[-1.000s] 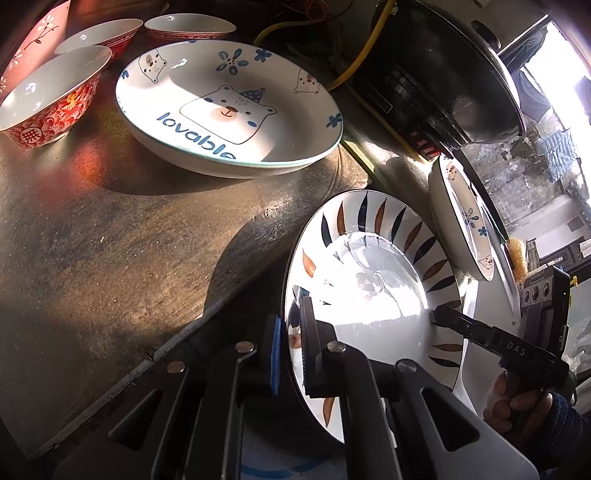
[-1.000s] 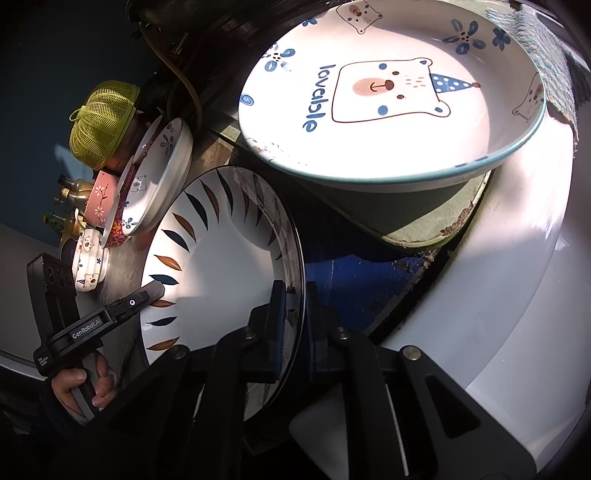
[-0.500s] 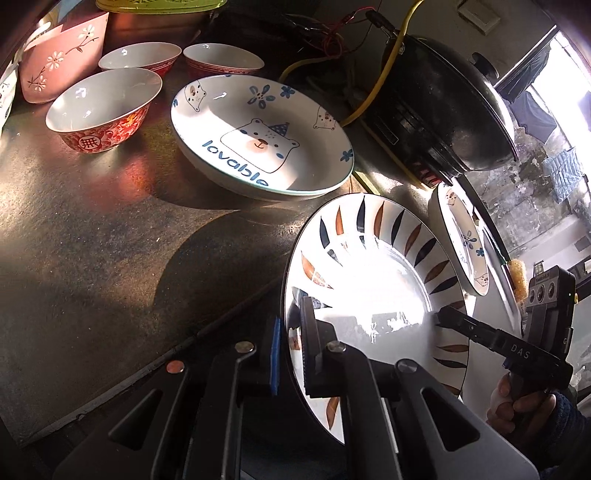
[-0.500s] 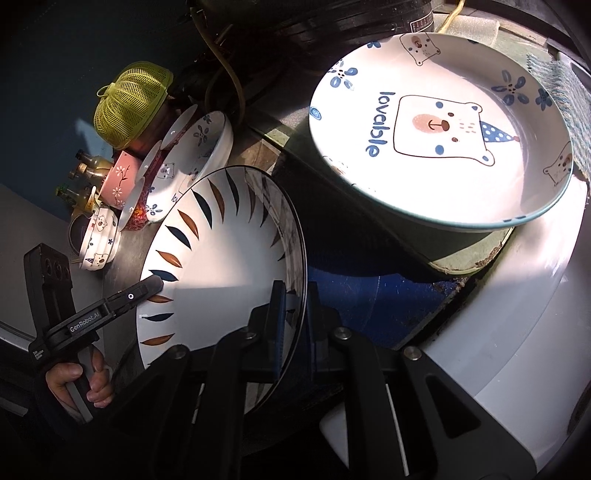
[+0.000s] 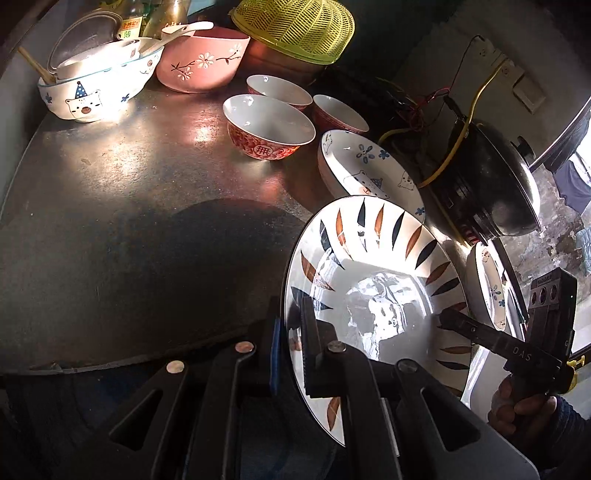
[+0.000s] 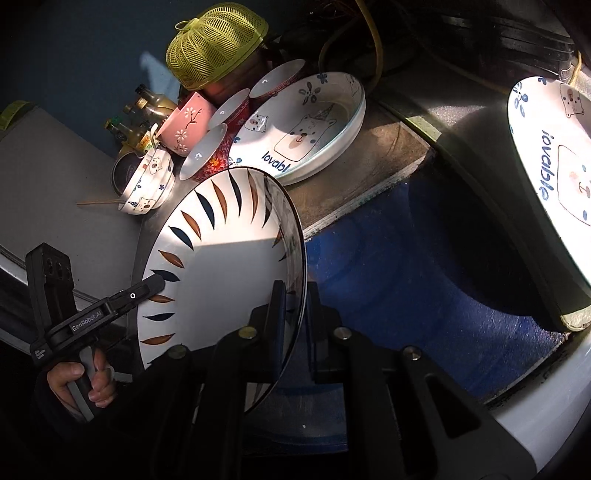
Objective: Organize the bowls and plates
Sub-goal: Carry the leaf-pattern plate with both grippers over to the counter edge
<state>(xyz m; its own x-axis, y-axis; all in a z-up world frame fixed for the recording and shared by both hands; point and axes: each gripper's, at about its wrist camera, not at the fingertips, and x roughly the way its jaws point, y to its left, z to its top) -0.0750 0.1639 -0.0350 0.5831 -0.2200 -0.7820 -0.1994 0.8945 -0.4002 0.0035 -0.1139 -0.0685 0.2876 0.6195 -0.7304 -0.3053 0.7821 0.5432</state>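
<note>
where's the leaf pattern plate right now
The leaf pattern plate is held off the counter, tilted, with the left claw and right claw shut on opposite rims, just in front of the bear plate in the left wrist view.

A yellow-green mesh cover (image 5: 295, 27) sits domed at twelve o'clock in the left wrist view, resting over a brownish pot whose shape is hard to make out. Glass bottles (image 6: 142, 110) stand just beside it, at about ten o'clock in the right wrist view. A black lidded cooker (image 5: 491, 181) stands at two o'clock, with a yellow cable (image 5: 458, 133) looping across it and thin red wires (image 5: 417, 107) near its base. The dark worktop (image 5: 129, 221) fills the left half, sunlit towards eleven o'clock. A blue surface (image 6: 406, 266) lies below its edge.
</note>
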